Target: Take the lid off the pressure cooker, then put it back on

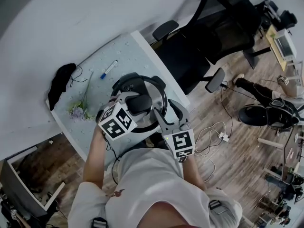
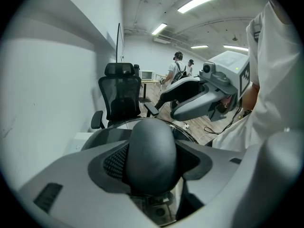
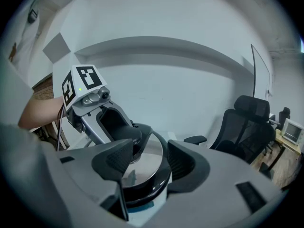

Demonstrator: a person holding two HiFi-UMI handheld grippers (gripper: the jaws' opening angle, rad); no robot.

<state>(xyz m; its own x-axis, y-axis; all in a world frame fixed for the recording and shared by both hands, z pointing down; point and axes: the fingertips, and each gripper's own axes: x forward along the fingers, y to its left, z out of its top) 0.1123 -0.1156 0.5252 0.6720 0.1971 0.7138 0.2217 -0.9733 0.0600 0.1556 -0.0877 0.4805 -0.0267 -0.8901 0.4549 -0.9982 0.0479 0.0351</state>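
Note:
The pressure cooker (image 1: 142,106) stands on the white table (image 1: 128,51) near its front edge, with a steel lid (image 3: 148,156) and black rim. My left gripper (image 1: 134,102) reaches over the lid and is shut on the lid's black knob (image 2: 151,152), which fills the gap between its jaws. My right gripper (image 1: 159,117) is at the cooker's right side, open. Its padded jaws stand wide apart on either side of the lid's near edge, and I see no contact. In the right gripper view the left gripper (image 3: 124,136) shows on the knob.
A blue marker (image 1: 109,69), a black cloth-like thing (image 1: 61,82) and a small flower sprig (image 1: 80,109) lie on the table's left part. A black office chair (image 1: 209,32) stands right of the table. Cables (image 1: 216,134) trail on the wooden floor. People (image 2: 178,70) stand far off.

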